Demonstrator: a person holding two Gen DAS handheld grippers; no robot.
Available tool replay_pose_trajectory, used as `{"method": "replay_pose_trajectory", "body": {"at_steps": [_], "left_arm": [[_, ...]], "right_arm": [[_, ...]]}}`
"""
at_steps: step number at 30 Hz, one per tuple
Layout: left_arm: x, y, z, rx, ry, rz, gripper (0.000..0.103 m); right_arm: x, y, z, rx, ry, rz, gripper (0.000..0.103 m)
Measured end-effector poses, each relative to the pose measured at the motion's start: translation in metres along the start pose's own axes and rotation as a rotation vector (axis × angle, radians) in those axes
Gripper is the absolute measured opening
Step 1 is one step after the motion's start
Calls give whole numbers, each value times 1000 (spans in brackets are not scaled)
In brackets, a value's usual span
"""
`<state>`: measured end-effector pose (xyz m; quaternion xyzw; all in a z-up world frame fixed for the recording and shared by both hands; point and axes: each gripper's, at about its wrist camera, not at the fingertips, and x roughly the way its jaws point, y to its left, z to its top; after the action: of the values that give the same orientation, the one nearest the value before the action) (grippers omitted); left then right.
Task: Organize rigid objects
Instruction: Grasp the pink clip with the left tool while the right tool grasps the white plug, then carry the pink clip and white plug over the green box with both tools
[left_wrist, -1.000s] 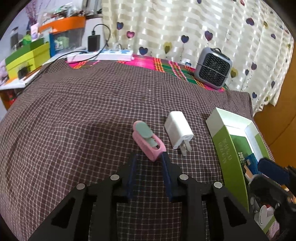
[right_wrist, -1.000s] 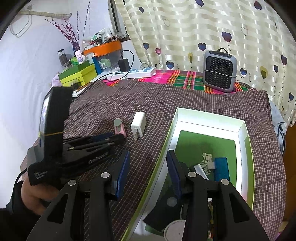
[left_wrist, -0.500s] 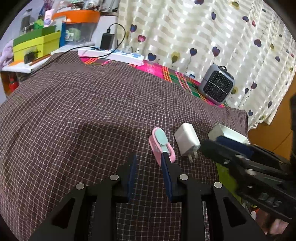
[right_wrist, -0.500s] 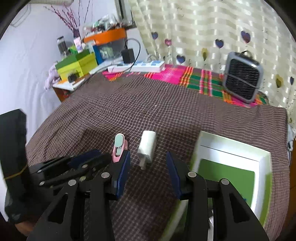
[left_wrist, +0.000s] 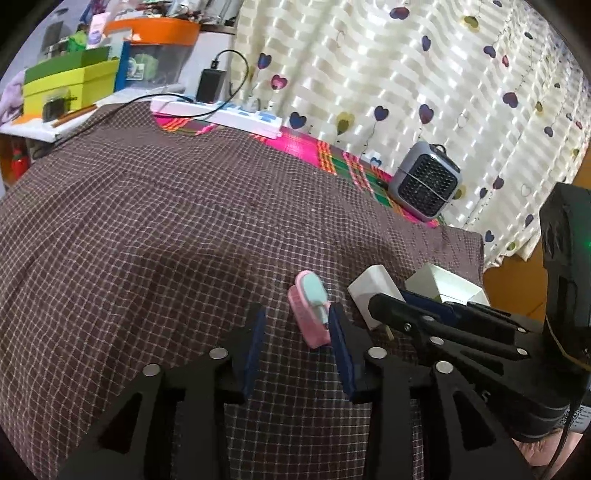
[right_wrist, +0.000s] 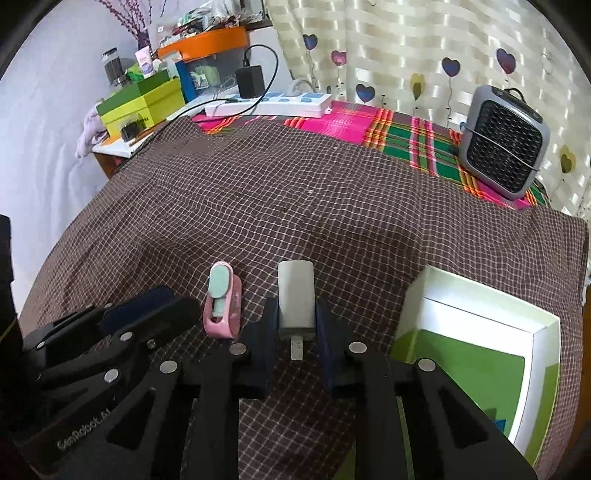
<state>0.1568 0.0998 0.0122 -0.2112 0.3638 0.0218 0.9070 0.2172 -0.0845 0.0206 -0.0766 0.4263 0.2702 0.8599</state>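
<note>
While your right gripper (right_wrist: 295, 325) clamps the white charger (right_wrist: 295, 295), your left gripper (left_wrist: 295, 332) is opening around the pink clip (left_wrist: 309, 314).

Brown checked cloth (right_wrist: 332, 206) over surface: woven, matt. Charger (right_wrist: 295, 295): smooth white plastic. Pink clip (right_wrist: 223, 306): glossy plastic. Box (right_wrist: 480, 310): smooth card. Hand-held gripper (right_wrist: 294, 334) bodies: matt blk plastic.

My bench (right_wrist: 332, 206) wears a brown checked cloth (left_wrist: 147, 240); on it lie a pink clip (right_wrist: 222, 308), white charger (right_wrist: 295, 295), open box (right_wrist: 476, 332) and grey fan (right_wrist: 502, 144).
</note>
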Motion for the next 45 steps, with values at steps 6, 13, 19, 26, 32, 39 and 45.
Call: {"method": "replay_pose_trajectory", "body": {"at_steps": [6,13,19,26,32,39,45], "left_arm": [[7,-14,2,49,-6,30,39],[30,-24,2,100,52,103,39],[29,-20,1,86,46,101,25],[21,-21,-4,97,42,100,17],[7,-26,-9,115,41,67,17],[-22,-24,-23,126,10,64,17],[-40,-23,-38,136,2,44,17]], "right_arm": [[-23,-15,-9,55,-56,12,21],[-41,-20,-19,75,-95,37,21],[-52,-21,-26,81,-116,39,21],[-66,-22,-39,98,-137,39,21],[-74,-19,-50,106,-142,52,21],[-87,-20,-64,131,-167,49,21],[-96,-16,-79,141,-178,57,21]]}}
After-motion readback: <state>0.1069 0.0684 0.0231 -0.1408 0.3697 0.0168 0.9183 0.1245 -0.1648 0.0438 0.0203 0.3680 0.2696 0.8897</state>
